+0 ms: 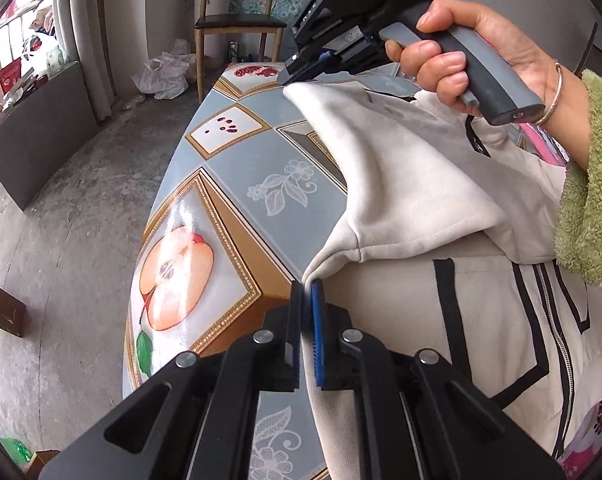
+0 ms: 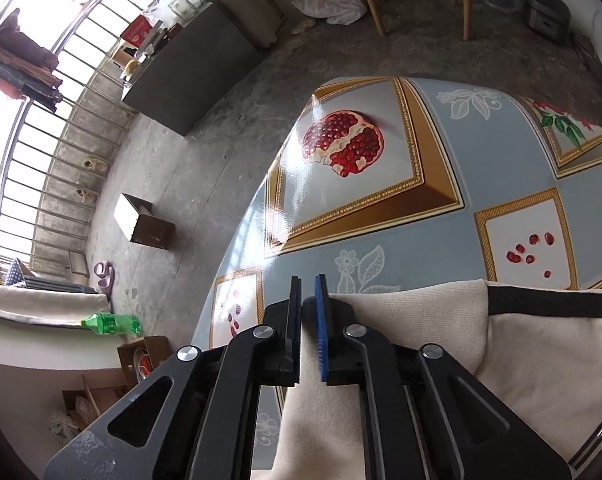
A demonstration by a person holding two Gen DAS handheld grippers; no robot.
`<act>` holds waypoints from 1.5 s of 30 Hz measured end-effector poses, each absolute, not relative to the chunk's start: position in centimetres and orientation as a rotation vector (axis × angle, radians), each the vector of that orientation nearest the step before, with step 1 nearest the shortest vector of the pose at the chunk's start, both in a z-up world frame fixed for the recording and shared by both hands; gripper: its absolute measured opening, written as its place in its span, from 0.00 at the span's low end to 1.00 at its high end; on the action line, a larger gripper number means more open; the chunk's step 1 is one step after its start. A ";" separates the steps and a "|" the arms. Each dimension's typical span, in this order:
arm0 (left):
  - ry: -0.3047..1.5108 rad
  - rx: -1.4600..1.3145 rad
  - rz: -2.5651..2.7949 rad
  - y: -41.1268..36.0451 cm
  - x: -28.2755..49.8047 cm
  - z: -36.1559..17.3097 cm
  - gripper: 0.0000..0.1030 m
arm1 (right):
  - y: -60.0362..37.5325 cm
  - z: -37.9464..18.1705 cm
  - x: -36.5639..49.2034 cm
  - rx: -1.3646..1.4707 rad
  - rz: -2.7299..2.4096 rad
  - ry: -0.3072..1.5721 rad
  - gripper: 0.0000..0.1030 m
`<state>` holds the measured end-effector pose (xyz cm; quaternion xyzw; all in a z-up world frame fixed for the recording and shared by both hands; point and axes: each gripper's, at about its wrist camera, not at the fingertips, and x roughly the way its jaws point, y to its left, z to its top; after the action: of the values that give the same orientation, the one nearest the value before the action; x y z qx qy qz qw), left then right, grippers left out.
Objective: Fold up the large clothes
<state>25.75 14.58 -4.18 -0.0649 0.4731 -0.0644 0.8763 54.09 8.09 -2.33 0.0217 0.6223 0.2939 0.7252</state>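
Observation:
A cream zip jacket (image 1: 413,304) with black trim lies on the fruit-print table (image 1: 229,184). My left gripper (image 1: 305,292) is shut on the jacket's left edge near the shoulder. My right gripper (image 1: 291,74), seen from the left wrist view at the table's far end, is shut on the tip of the cream sleeve (image 1: 365,152) and holds it raised and stretched over the jacket. In the right wrist view the right gripper (image 2: 308,288) pinches cream cloth (image 2: 421,320) with a black cuff band (image 2: 549,304) beside it, above the table (image 2: 441,152).
A wooden chair (image 1: 237,20) stands past the table's far end, white plastic bags (image 1: 165,72) beside it. A dark low cabinet (image 1: 41,132) and a small brown box (image 2: 145,220) stand on the concrete floor at left. A green bottle (image 2: 111,324) lies by cardboard boxes.

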 end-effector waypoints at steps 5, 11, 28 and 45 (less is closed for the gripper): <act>0.985 -0.123 -0.119 14.6 25.0 -3.5 0.10 | 4.7 2.3 52.3 0.002 0.640 1.312 0.58; 0.976 -0.126 -0.109 15.3 23.9 -2.5 0.12 | -7.1 9.8 45.3 0.073 0.569 1.171 0.69; 1.012 0.002 -0.018 11.0 25.0 -3.8 0.16 | -30.4 -1.1 32.6 0.428 0.081 1.174 0.51; 1.021 0.023 0.040 10.4 25.2 -3.9 0.16 | -29.8 -3.8 33.1 0.355 0.075 1.191 0.29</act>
<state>25.20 10.45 -3.90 0.0112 0.4884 0.0190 0.8724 33.08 -29.83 -3.82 0.1664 0.5577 0.0351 0.8125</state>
